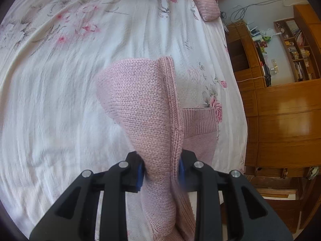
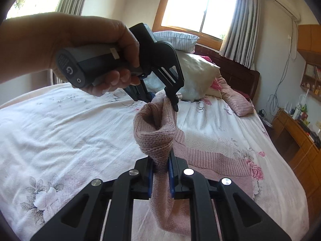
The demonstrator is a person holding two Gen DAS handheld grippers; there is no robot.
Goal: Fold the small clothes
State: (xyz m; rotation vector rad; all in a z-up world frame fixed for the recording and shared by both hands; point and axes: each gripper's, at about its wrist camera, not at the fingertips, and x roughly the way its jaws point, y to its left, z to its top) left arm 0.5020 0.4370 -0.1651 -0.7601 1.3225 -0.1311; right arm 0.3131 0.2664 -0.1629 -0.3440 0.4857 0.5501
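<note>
The knit sweater (image 1: 144,104) at the centre of the left wrist view is dusty pink, with a ribbed band of the same pink at its hem. The bed sheet (image 1: 60,100) beneath it is white, printed with pink roses and grey-green leaves. Both the left gripper (image 1: 161,169) and the right gripper (image 2: 161,172) are black with blue pads and silver pins. At upper right of the right wrist view a pink striped pillow (image 2: 238,100) lies near a cream pillow (image 2: 198,74), below grey curtains (image 2: 240,20). The cabinets (image 1: 284,120) are orange-brown wood.
</note>
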